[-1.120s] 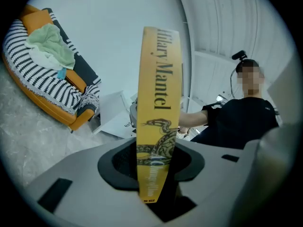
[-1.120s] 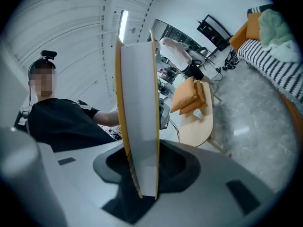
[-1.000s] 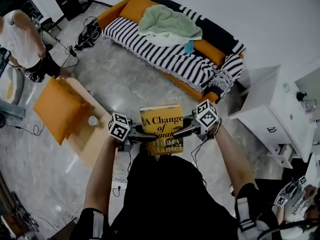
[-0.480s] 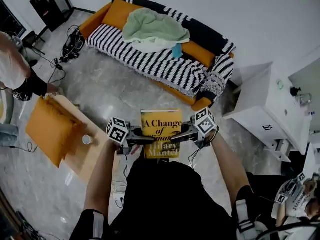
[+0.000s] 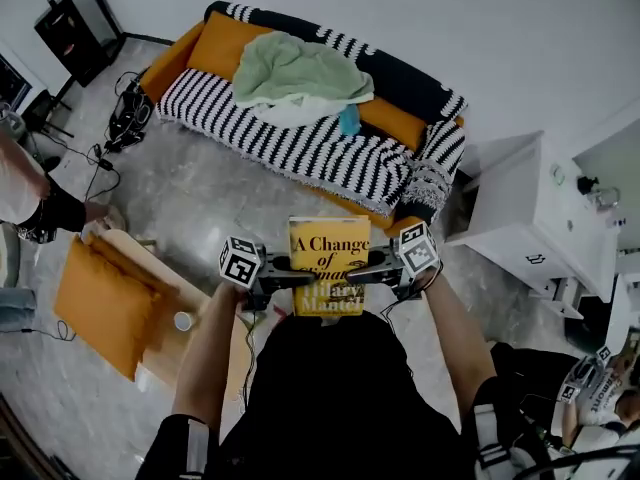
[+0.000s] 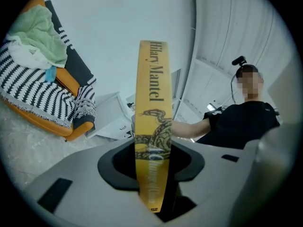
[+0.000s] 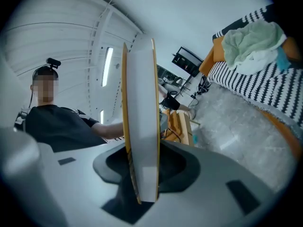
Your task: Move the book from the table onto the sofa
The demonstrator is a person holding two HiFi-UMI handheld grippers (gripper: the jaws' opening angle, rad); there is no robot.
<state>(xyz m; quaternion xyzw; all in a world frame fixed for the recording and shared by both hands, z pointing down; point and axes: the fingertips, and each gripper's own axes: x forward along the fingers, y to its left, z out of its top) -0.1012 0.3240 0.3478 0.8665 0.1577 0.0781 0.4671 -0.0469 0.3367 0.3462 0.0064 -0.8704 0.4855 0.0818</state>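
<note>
A yellow hardback book (image 5: 329,265) hangs flat in the air in front of me, held from both sides. My left gripper (image 5: 283,278) is shut on its spine edge (image 6: 152,141), and my right gripper (image 5: 366,273) is shut on its page edge (image 7: 142,141). The sofa (image 5: 310,138), orange with a black-and-white striped throw, stands ahead across a strip of grey floor. A green blanket (image 5: 298,70) lies crumpled on its middle. The low wooden table (image 5: 165,313) is at my left.
An orange cushion (image 5: 100,303) and a small white cup (image 5: 182,320) lie on the table. A white cabinet (image 5: 540,223) stands right of the sofa. Cables (image 5: 125,123) lie on the floor by the sofa's left end. A person (image 5: 30,193) stands at the left edge.
Both grippers have carried the book away from the table and toward the sofa, which now sits more centred ahead. The grip on the book is unchanged.
</note>
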